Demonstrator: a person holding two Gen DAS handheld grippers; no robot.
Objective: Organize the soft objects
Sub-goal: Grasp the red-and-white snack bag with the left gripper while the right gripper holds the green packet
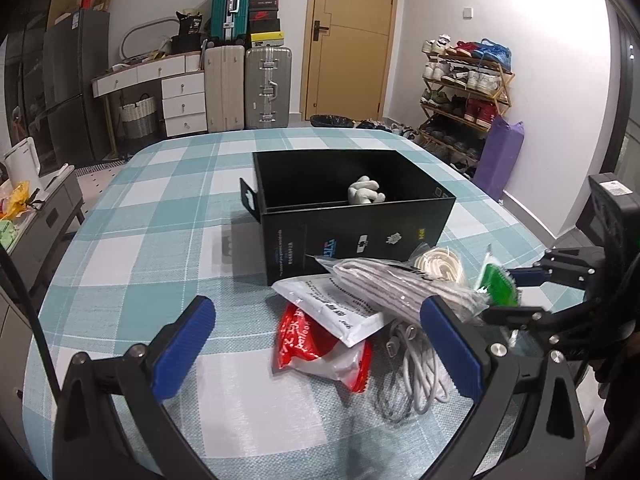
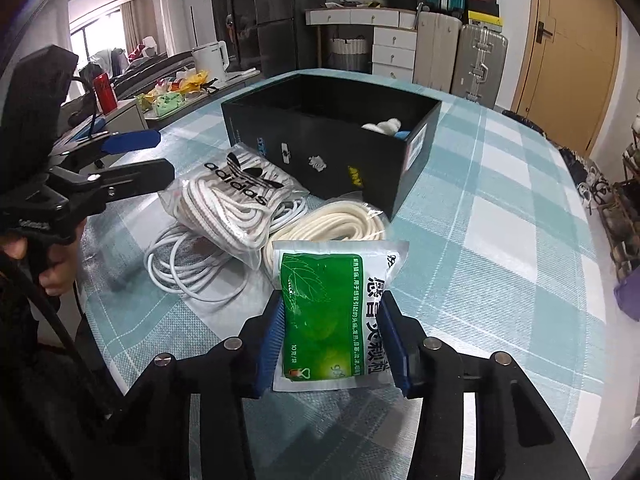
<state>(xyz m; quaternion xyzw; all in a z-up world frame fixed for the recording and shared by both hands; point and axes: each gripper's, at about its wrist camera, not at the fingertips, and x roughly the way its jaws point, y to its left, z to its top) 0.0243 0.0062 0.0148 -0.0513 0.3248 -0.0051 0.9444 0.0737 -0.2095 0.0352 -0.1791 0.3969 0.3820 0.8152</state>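
My right gripper (image 2: pixel 332 304) is shut on a green and white sachet (image 2: pixel 320 280), its blue pads pressing both sides, just above the checked tablecloth. The sachet (image 1: pixel 498 286) also shows at the right of the left wrist view. My left gripper (image 1: pixel 318 308) is open over a pile: a white pouch (image 1: pixel 336 304), a red and white packet (image 1: pixel 320 344), a bag of laces (image 1: pixel 400 288), a cream rope (image 1: pixel 438 264) and a white cable (image 1: pixel 416 372). Beyond the pile stands an open black box (image 1: pixel 360 240) with a white glove (image 1: pixel 364 191) inside.
The pile lies against the box's near wall (image 2: pixel 320 148). A hand holds the left gripper (image 2: pixel 160 156) at the table's left edge. Around the table are a low cabinet (image 1: pixel 52 216), suitcases (image 1: pixel 268 88), a shoe rack (image 1: pixel 464 92) and a purple bag (image 1: pixel 500 160).
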